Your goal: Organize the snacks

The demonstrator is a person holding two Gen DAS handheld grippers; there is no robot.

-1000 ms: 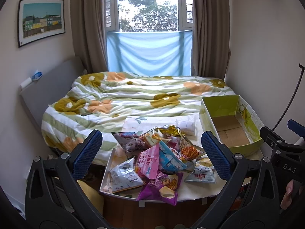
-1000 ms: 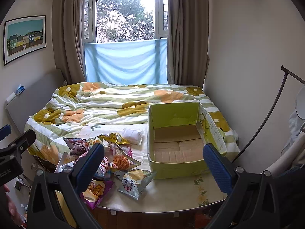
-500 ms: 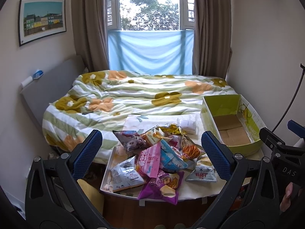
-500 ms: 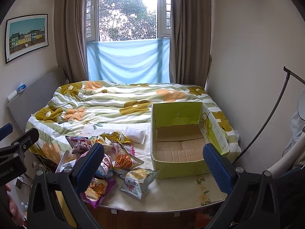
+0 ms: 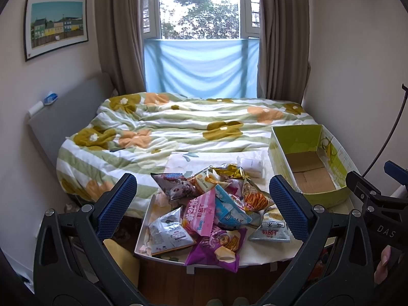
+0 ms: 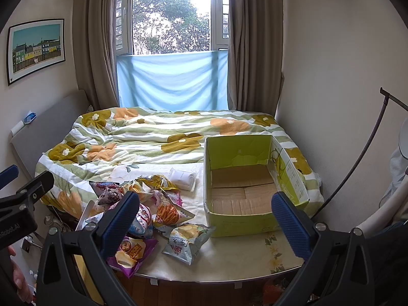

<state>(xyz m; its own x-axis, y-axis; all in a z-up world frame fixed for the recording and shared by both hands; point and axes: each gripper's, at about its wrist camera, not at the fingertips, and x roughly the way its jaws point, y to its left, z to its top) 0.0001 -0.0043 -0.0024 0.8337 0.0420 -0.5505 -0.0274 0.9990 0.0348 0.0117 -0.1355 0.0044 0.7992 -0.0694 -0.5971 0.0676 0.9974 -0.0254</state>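
Observation:
A heap of snack bags (image 5: 214, 204) lies on a small table (image 6: 229, 262) at the foot of the bed; it also shows in the right wrist view (image 6: 153, 211). An open green cardboard box (image 6: 244, 186) with a bare brown floor stands right of the heap; it also shows in the left wrist view (image 5: 308, 163). My left gripper (image 5: 204, 209) is open and empty, held back from the heap. My right gripper (image 6: 204, 219) is open and empty, held back in front of the box and the heap.
A white wrapped packet (image 6: 182, 176) lies behind the heap. The bed with a flowered quilt (image 5: 193, 130) fills the room behind the table. Walls stand close on both sides. A thin black stand (image 6: 357, 178) leans at the right.
Both views have shifted slightly, as if the grippers drew a little closer and to the left. The snacks and box have not moved. Both grippers stay open.

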